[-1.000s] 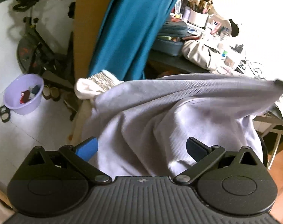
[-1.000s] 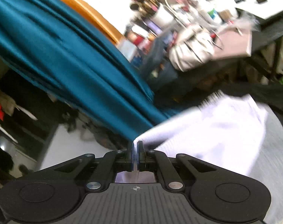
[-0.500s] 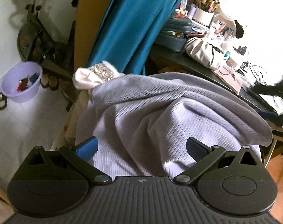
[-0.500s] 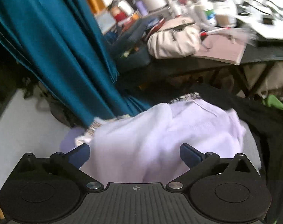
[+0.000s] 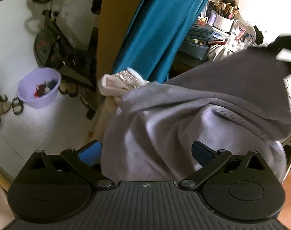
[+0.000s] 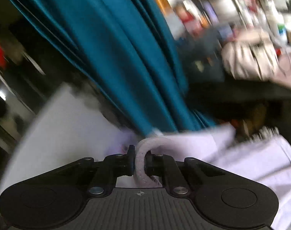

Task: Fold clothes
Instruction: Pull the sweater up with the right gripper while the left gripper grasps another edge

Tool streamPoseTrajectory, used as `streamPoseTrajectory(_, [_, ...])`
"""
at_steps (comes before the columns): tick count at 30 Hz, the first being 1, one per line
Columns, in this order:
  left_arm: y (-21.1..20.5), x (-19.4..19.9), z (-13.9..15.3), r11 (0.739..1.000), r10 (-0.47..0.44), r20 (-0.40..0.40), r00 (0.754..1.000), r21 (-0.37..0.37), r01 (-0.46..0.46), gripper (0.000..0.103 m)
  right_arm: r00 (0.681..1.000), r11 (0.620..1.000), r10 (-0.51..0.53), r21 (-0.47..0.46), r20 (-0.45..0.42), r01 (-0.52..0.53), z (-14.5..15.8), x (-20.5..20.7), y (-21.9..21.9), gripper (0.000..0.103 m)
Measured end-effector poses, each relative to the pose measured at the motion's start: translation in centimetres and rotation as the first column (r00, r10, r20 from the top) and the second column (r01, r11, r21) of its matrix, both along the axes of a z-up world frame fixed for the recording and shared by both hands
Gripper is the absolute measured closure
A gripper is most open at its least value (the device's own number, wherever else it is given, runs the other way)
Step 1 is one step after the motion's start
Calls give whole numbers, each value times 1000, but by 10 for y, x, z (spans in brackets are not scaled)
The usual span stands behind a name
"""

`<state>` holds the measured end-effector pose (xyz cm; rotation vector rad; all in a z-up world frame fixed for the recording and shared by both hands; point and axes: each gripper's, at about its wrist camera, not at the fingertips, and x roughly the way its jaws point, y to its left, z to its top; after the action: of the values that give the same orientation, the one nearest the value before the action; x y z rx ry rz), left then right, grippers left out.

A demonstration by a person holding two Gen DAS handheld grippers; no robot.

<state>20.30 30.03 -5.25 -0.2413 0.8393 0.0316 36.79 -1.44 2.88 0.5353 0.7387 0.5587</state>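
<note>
Right now the right tongs (image 6: pixel 139 161) are pinched nearly closed on a rolled edge of the lilac ribbed top (image 5: pixel 183 134), a thick curl of the cloth squeezed between the two pads, with the rest of the garment trailing off to the right in that blurred view. The left tongs (image 5: pixel 147 151) stand wide open, a blue pad on one side and a dark one on the other, and the top lies bunched between them without either pad pressing on it. Most of the garment sits heaped just ahead of the left tongs, one fold lifted and draped over the rest toward the right. Behind the heap a white garment with a silvery patterned band (image 5: pixel 124 78) pokes out, touching the lilac cloth. A teal curtain (image 5: pixel 160 28) hangs behind both, beside a wooden panel (image 5: pixel 116 19). Down on the tiled floor (image 5: pixel 30 130) a lilac plastic basin (image 5: pixel 39 87) holds a few small things, red, dark blue and white, too small to name; sandals (image 5: pixel 3 105) lie near it on one side and a pair of flat shoes (image 5: pixel 67 87) just beside it on the other. An exercise bike (image 5: pixel 59 44) stands behind the basin. On the dark bench (image 5: pixel 185 61) to the right a white cup (image 5: pixel 224 20) is crowded with makeup brushes, a blue zip case (image 5: pixel 199 36) lies next to it, and a cream handbag (image 6: pixel 249 59) slumps nearby among bottles and clutter that I cannot make out.
</note>
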Motion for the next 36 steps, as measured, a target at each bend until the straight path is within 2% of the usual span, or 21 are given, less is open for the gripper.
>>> streamPoseTrajectory(2, [1, 4, 4, 1000, -11, 16, 1000, 20, 11, 0, 996, 993, -48, 113, 70, 40, 31, -19, -21, 96])
streamPoseTrajectory(5, [-1, 9, 13, 999, -43, 54, 998, 24, 41, 0, 970, 964, -193, 213, 145, 160, 60, -54, -68, 96])
streamPoseTrajectory(7, [-6, 13, 20, 997, -77, 84, 994, 25, 75, 0, 934, 926, -311, 274, 174, 258, 70, -81, -107, 96])
streamPoseTrajectory(9, [-15, 17, 26, 992, -122, 104, 987, 29, 119, 0, 875, 878, -441, 299, 198, 374, 72, -110, -145, 96])
streamPoseTrajectory(11, [-27, 21, 28, 983, -181, 114, 977, 37, 178, 0, 794, 809, -573, 295, 204, 508, 58, -140, -186, 96])
streamPoseTrajectory(14, [-49, 27, 25, 961, -274, 103, 956, 59, 269, 0, 697, 683, -716, 251, 43, 686, 9, -171, -233, 96])
streamPoseTrajectory(15, [-56, 29, 22, 953, -299, 94, 950, 67, 294, 0, 678, 663, -735, 207, -5, 720, -10, -178, -241, 96])
streamPoseTrajectory(18, [-72, 35, 13, 937, -343, 57, 937, 91, 338, 0, 635, 635, -757, 51, -155, 771, -75, -187, -247, 95])
streamPoseTrajectory(19, [-77, 36, 9, 934, -349, 42, 936, 97, 344, 0, 628, 638, -749, 20, -211, 769, -96, -190, -244, 94])
streamPoseTrajectory(21, [-84, 37, 5, 927, -362, 26, 932, 113, 357, 0, 627, 663, -719, -27, -299, 748, -127, -190, -233, 92])
streamPoseTrajectory(23, [-88, 39, 1, 917, -380, 16, 925, 138, 374, 0, 633, 694, -691, -76, -348, 716, -145, -190, -212, 83])
streamPoseTrajectory(27, [-90, 45, -7, 911, -383, -21, 923, 154, 382, 0, 680, 749, -654, -152, -332, 645, -134, -191, -184, 30])
streamPoseTrajectory(32, [-94, 55, -16, 919, -362, -51, 931, 150, 365, 0, 800, 809, -577, -250, -162, 532, -88, -191, -159, 18])
streamPoseTrajectory(34, [-96, 58, -21, 921, -357, -61, 932, 145, 363, 0, 861, 839, -502, -283, -78, 464, -70, -192, -148, 1])
streamPoseTrajectory(36, [-98, 60, -25, 921, -355, -74, 932, 144, 363, 0, 910, 841, -413, -373, 23, 391, -59, -193, -126, 1])
